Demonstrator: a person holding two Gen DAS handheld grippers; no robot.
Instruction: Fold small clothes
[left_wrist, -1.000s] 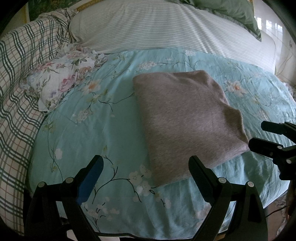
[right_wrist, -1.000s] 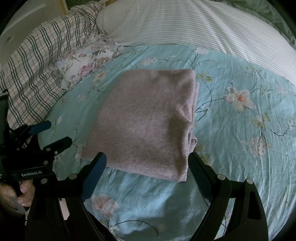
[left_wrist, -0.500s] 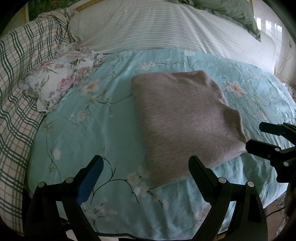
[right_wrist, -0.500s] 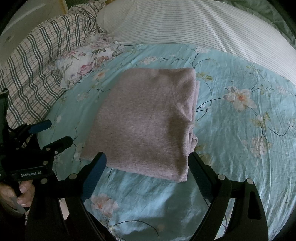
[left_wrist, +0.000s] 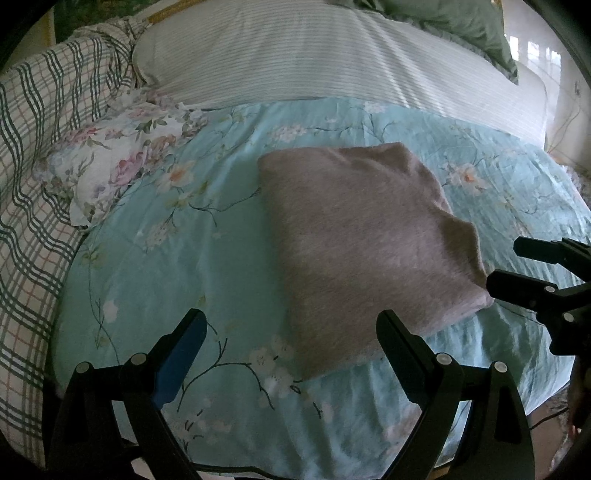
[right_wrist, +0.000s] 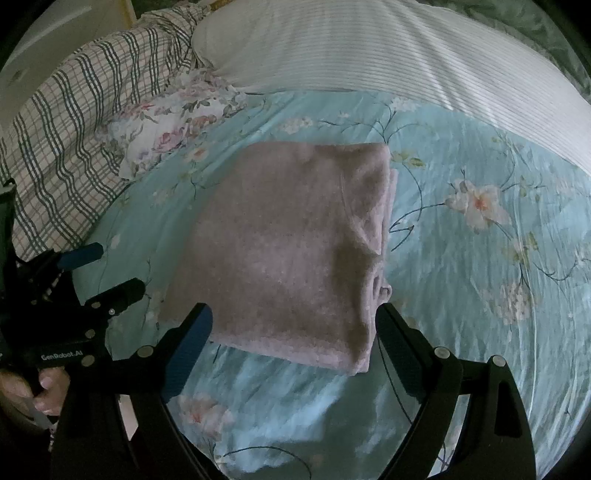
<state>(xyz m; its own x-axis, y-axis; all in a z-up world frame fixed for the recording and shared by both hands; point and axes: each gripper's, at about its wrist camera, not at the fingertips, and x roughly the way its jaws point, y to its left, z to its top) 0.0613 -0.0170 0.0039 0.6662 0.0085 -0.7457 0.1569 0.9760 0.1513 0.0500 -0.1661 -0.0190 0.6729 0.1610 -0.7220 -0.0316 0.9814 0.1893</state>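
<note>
A folded pinkish-grey knit garment (left_wrist: 365, 240) lies flat on the light blue floral bedspread (left_wrist: 207, 266); it also shows in the right wrist view (right_wrist: 291, 251). My left gripper (left_wrist: 291, 332) is open and empty, above the bed near the garment's near left corner. My right gripper (right_wrist: 295, 325) is open and empty, hovering over the garment's near edge. Each gripper shows in the other's view: the right one (left_wrist: 517, 269) by the garment's right corner, the left one (right_wrist: 107, 273) to the garment's left.
A small floral cloth (left_wrist: 110, 166) lies at the left on the bedspread, also in the right wrist view (right_wrist: 173, 122). A plaid blanket (left_wrist: 33, 155) lies at the far left. A striped white pillow (left_wrist: 325, 59) runs along the back, with a green pillow (left_wrist: 461, 29) behind.
Both grippers stay open. The left view has drifted slightly, with the garment sitting a little lower-left in frame; the right gripper has moved slightly closer to the garment's near edge.
</note>
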